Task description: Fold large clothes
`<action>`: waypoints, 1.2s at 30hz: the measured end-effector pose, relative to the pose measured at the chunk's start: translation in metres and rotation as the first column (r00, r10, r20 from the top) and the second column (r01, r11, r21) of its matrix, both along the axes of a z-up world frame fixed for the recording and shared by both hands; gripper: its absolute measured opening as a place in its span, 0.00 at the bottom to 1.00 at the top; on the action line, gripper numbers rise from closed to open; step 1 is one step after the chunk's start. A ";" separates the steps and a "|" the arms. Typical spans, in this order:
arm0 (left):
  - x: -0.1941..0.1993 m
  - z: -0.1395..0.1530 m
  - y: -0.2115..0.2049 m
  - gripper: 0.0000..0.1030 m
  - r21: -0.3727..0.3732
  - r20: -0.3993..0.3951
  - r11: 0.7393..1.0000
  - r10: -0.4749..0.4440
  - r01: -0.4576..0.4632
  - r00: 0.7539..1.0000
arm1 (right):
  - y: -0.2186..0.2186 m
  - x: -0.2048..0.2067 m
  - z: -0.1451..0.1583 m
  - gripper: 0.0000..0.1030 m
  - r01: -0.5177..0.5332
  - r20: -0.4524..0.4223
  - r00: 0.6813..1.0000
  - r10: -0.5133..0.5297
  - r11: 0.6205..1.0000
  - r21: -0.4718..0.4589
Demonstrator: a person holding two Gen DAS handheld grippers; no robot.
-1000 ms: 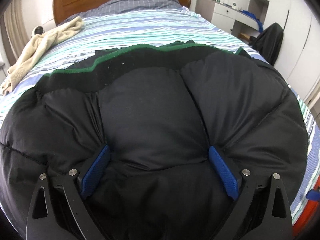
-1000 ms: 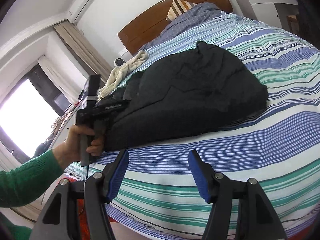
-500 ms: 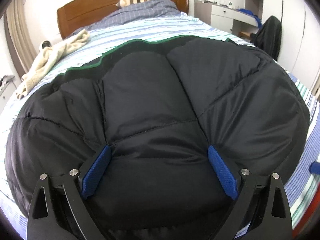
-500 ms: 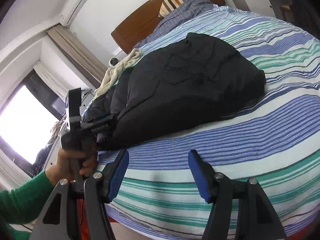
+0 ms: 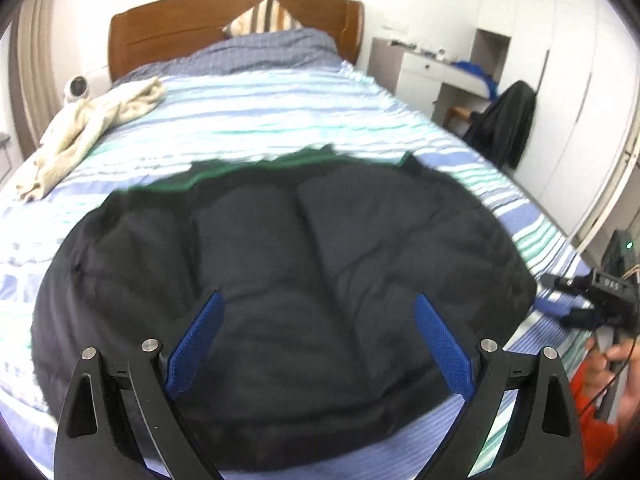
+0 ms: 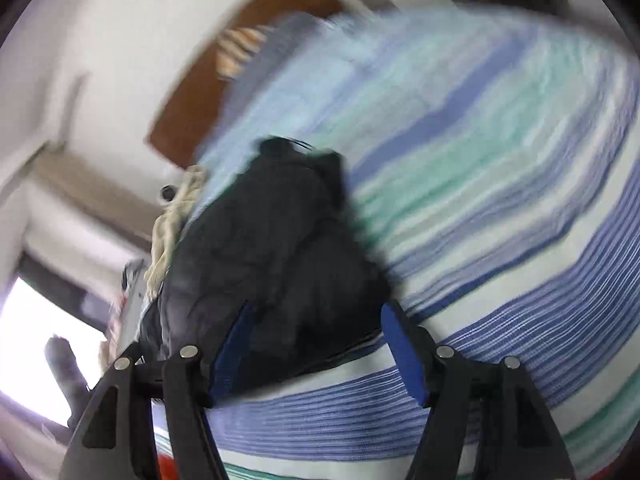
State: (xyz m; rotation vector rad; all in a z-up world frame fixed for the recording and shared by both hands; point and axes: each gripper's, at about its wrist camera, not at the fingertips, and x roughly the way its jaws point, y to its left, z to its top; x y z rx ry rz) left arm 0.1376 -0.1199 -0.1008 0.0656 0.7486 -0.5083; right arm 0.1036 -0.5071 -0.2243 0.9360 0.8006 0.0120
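Observation:
A black puffy jacket [image 5: 288,280] with a green hem lies folded on the striped bed [image 5: 256,120]. My left gripper [image 5: 318,322] hangs open above the jacket's near part, and its blue pads [image 5: 196,340] hold nothing. At the right edge of the left wrist view, a hand holds my right gripper [image 5: 588,304] beside the jacket's right side. The right wrist view is blurred and tilted. In it the jacket [image 6: 272,256] runs away from my right gripper [image 6: 316,334]. Its jaws are opening, with the jacket's near corner showing between them, unpressed.
A cream garment [image 5: 92,120] lies at the bed's far left by a small round camera [image 5: 78,86]. Headboard [image 5: 192,28] and striped pillow [image 5: 260,16] are at the back. A white desk [image 5: 432,76] and a chair draped in black [image 5: 504,124] stand to the right.
The left gripper has risen and drawn back, so its pads have left the jacket. The right gripper has rolled and swung in toward the jacket's corner, with its jaws a little wider.

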 end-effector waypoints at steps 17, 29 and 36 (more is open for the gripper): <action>0.008 -0.069 -0.035 0.97 0.069 -0.137 0.987 -0.133 0.144 0.982 | 0.014 0.034 -0.046 0.60 0.137 0.039 0.988 -0.151 0.962 0.237; 0.052 0.074 -0.007 0.95 -0.033 -0.191 0.990 -0.143 0.139 0.971 | 0.115 0.015 0.090 0.24 -0.021 0.348 0.926 0.144 0.942 -0.334; 0.073 0.152 -0.061 0.96 0.004 -0.314 0.920 -0.371 0.392 0.874 | 0.202 0.012 0.149 0.24 -0.100 0.392 0.827 0.402 0.792 -0.602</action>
